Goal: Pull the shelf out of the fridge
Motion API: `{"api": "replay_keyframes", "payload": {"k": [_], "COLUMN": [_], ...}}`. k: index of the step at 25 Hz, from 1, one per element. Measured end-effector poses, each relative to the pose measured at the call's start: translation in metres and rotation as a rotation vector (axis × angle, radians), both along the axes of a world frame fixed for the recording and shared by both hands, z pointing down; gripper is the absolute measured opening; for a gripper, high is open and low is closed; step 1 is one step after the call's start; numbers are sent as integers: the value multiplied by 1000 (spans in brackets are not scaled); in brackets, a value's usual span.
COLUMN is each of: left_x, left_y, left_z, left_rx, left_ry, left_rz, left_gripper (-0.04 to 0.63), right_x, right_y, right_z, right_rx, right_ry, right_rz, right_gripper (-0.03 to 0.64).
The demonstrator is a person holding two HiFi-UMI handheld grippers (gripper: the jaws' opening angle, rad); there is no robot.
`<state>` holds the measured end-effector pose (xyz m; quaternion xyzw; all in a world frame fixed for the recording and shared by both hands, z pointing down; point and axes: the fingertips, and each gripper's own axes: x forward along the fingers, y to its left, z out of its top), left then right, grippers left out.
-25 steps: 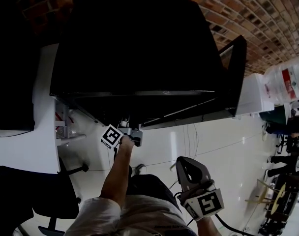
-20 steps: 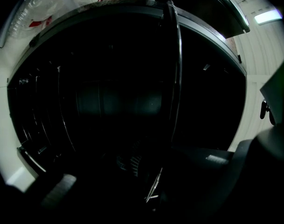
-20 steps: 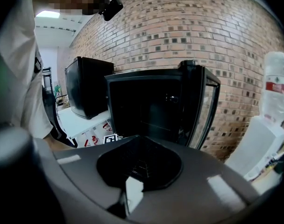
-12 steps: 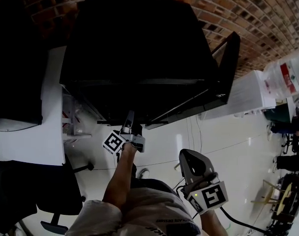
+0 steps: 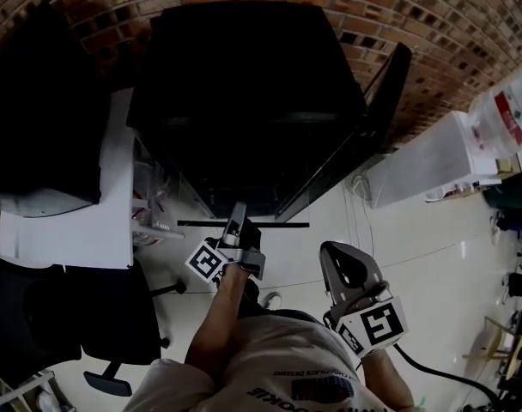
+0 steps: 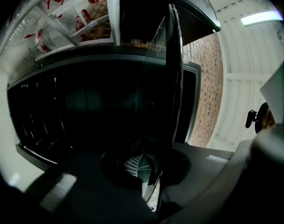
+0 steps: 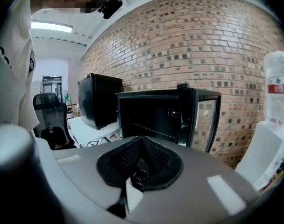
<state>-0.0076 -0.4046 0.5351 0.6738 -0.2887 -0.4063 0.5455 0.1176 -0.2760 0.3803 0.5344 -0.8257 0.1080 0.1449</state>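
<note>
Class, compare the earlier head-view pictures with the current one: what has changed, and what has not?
The left gripper, shut on the shelf, has drawn back toward the person, sliding the shelf out in front of the fridge. The right gripper stays low and empty, and the door stays open.

left claw (image 5: 238, 221): clamped, arm outstretched | right claw (image 5: 333, 254): jaws together (held back)

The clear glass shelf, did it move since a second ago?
Yes. The clear glass shelf, clamped in the left gripper, has slid out of the black fridge toward the person.
</note>
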Motion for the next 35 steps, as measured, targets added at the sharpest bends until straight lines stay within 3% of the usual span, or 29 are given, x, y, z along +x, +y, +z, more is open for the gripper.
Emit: {"api": "replay_keyframes", "payload": {"k": [18, 23, 35], "left_x": [-25, -28, -30], "left_y": [107, 125, 146], "left_z": [-166, -196, -223], "left_rx": [235, 285, 338], "left_ry": [-5, -20, -19], "left_rz": [-56, -56, -56], "left_gripper": [12, 12, 14], "right_x": [-29, -39, -52], "right_y": [42, 53, 70], "right_z": [-78, -96, -108], "right_rx": [185, 230, 289], "right_ry": [-176, -216, -187], "right_rz": [-136, -165, -203], "right_gripper": [5, 5, 4]}}
